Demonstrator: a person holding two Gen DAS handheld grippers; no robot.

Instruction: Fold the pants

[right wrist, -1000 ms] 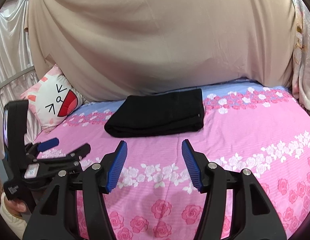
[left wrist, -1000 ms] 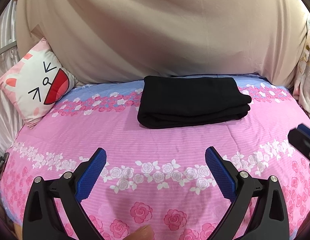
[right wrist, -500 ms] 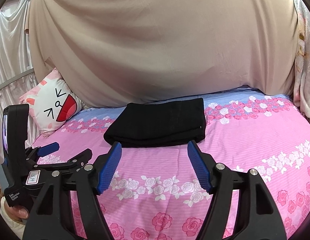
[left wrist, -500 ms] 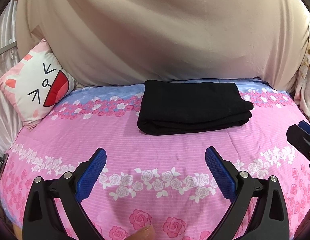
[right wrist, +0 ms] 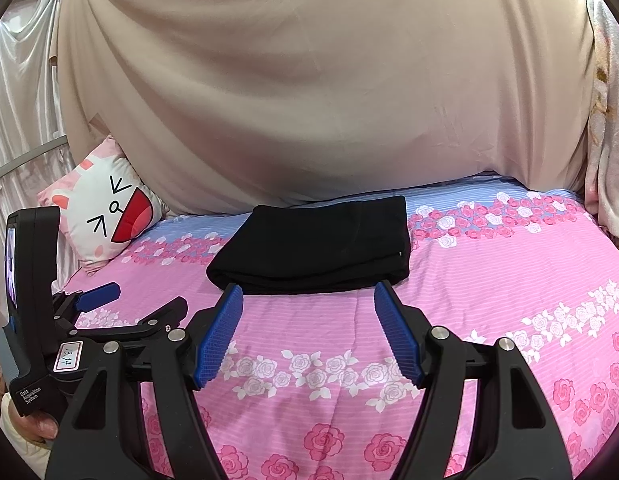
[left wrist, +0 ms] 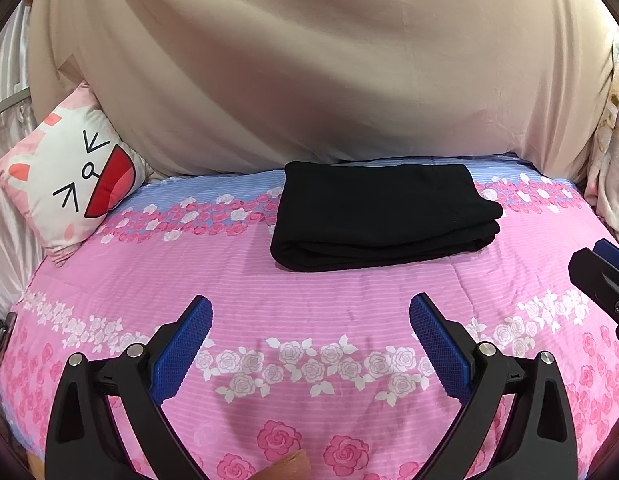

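pants [left wrist: 383,216]: folded black stack on bed [left wrist: 309,292], right of cat pillow [left wrist: 75,178] | left gripper [left wrist: 309,320], right gripper [right wrist: 307,304]: jaws spread, empty | folding looks done

One folded black fabric pair of pants [left wrist: 383,216] [right wrist: 315,250] lay on one pink rose-printed bedsheet [left wrist: 309,300] [right wrist: 489,300]. One white-and-pink cat-face square cushion [left wrist: 75,184] [right wrist: 109,216] was there. One beige draped cloth backdrop [left wrist: 309,72] [right wrist: 309,92] hung behind. Two black two-finger grippers with blue ribbed pads were counted: left gripper [left wrist: 310,318] [right wrist: 131,300], right gripper [right wrist: 308,298], each with two fingers spread apart.
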